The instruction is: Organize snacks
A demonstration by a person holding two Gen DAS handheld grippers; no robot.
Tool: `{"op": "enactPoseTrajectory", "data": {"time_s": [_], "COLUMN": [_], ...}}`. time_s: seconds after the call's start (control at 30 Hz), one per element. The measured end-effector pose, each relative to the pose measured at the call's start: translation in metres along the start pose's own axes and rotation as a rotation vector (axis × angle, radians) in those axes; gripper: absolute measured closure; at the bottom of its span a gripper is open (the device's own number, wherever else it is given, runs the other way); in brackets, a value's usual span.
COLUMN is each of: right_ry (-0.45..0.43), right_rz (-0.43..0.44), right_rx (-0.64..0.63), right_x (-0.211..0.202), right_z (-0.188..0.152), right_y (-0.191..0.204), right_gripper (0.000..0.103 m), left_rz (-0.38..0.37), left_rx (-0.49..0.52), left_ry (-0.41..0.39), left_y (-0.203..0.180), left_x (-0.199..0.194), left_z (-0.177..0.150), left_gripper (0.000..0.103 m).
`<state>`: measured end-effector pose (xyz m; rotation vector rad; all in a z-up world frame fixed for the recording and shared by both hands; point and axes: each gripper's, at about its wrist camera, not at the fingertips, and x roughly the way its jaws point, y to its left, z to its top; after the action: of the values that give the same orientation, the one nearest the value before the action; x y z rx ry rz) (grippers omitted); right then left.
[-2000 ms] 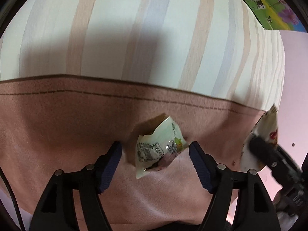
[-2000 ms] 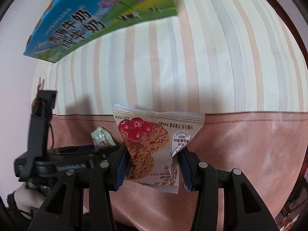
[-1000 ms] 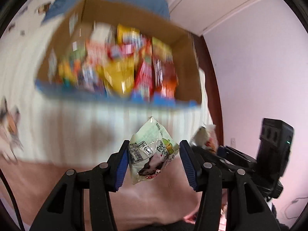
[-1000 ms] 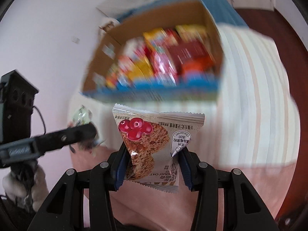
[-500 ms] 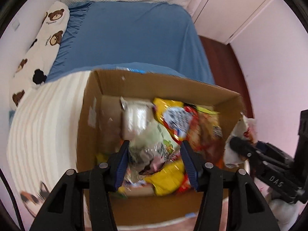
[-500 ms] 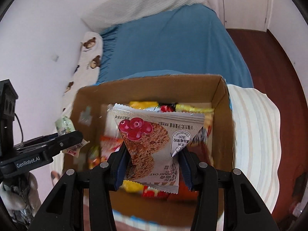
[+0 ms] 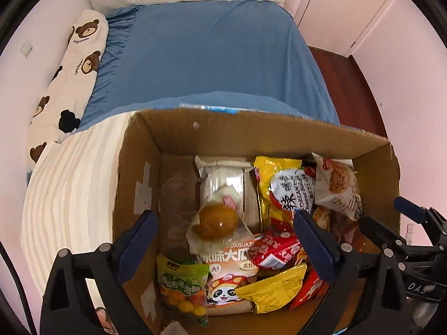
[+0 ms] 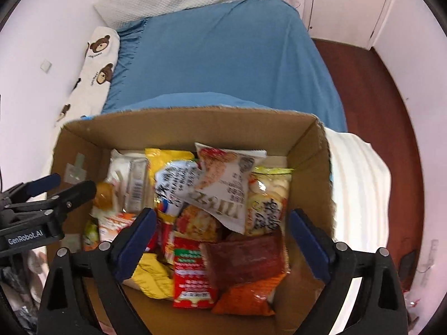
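Observation:
A cardboard box [image 7: 251, 136] [image 8: 181, 125] full of snack packets lies right below both grippers. My left gripper [image 7: 226, 238] [image 8: 65, 187] hangs over the box's left half, its jaws opening wide. A pale packet with a round brown bun [image 7: 216, 222] lies loose under the gap, touching neither pad. My right gripper [image 8: 222, 237] [image 7: 385, 213] is over the right half, its jaws opening too. The oat cookie packet [image 8: 223, 184] [image 7: 338, 184] rests free on top of the pile, slightly blurred. Neither gripper holds anything.
The box sits on a cream striped blanket [image 7: 69, 189] at the foot of a bed with a blue sheet [image 7: 209, 55]. A bear-print pillow [image 7: 72, 64] lies along the left wall. Dark wooden floor [image 8: 377, 97] and white doors are to the right.
Both grippers swung from the blanket to above the box, then opened. The left let go of its pale packet and the right its oat cookie packet; both now lie in the box.

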<state>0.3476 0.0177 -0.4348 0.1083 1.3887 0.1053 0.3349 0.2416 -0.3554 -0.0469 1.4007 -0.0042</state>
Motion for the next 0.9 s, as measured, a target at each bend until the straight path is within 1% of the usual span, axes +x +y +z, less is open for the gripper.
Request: {"op": "enactPoseTrajectory", "data": {"time_s": [0.1,0.17,0.3,0.47,0.7,0.9], "right_ry": [-0.019,-0.028,-0.044,-0.087,-0.163,-0.251], "right_rz": [-0.034,-0.038,-0.044,-0.059,-0.031,-0.017], "right_rx": [-0.01,-0.003,0.004,0.007,0.011,0.004], "right_x": [-0.003,-0.006,-0.018,-0.037,-0.081,-0.129], "right_z": [-0.013,-0.021,-0.037,-0.058,-0.092,-0.13], "right_y": [-0.002,-0.005,-0.01,-0.012,-0.008,-0.002], "right_gripper": [0.004,0.004,0.002,0.002,0.001,0.001], "left_rz": [0.016,0.033,0.034,0.03,0.025,0.039], "left_rx": [0.017,0.025,0.026,0.025,0.028,0.037], "left_ry": [-0.026,-0.045,-0.081,-0.13,-0.211,-0.291], "left_y": [-0.004,-0.007,-0.012,-0.018,-0.03,-0.038], "left_x": [-0.006,-0.011,-0.026,-0.048,-0.092,-0.132], "left_z": [-0.01,-0.017,-0.034,-0.053,-0.087,-0.129], "left_gripper": [0.004,0.004,0.004,0.004,0.004,0.004]}}
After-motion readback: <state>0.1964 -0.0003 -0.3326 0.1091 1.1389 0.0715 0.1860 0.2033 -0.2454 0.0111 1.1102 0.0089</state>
